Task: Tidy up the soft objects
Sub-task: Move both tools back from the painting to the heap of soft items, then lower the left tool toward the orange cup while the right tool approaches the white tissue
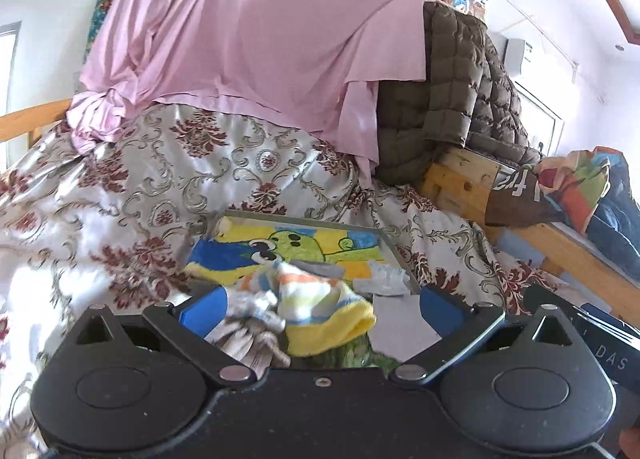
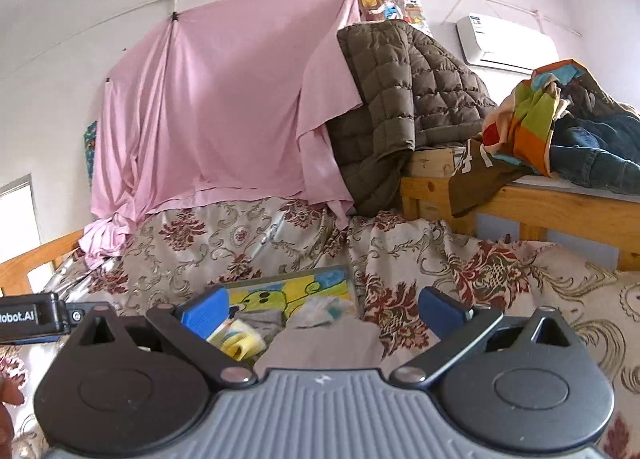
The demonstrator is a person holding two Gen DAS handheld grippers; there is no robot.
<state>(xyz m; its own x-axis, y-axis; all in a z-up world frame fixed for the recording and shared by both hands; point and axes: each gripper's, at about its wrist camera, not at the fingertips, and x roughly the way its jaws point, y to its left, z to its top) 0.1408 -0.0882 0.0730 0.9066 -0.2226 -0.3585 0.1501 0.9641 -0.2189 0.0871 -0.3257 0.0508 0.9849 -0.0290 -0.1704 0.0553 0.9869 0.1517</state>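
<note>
A heap of small socks lies on a shallow tray with a cartoon picture [image 1: 300, 243] on the floral bedspread. My left gripper [image 1: 320, 309] stands wide open just over the heap. A white striped sock with a yellow cuff [image 1: 320, 319], a grey-brown striped sock [image 1: 248, 343] and a grey sock [image 1: 400, 327] lie between its blue pads [image 1: 204, 309], which press on none of them. My right gripper [image 2: 322, 311] is open too, over the tray [image 2: 280, 291]. A grey cloth [image 2: 320, 339] lies loose between its fingers, and the yellow cuff [image 2: 240, 343] shows by its left pad.
A pink sheet [image 2: 224, 107] hangs behind the bed. A brown quilted jacket [image 2: 400, 99] drapes over a wooden frame [image 2: 540, 199] on the right, with jeans and colourful clothes [image 2: 560, 131] piled on it. The floral bedspread [image 1: 120, 187] spreads all around the tray.
</note>
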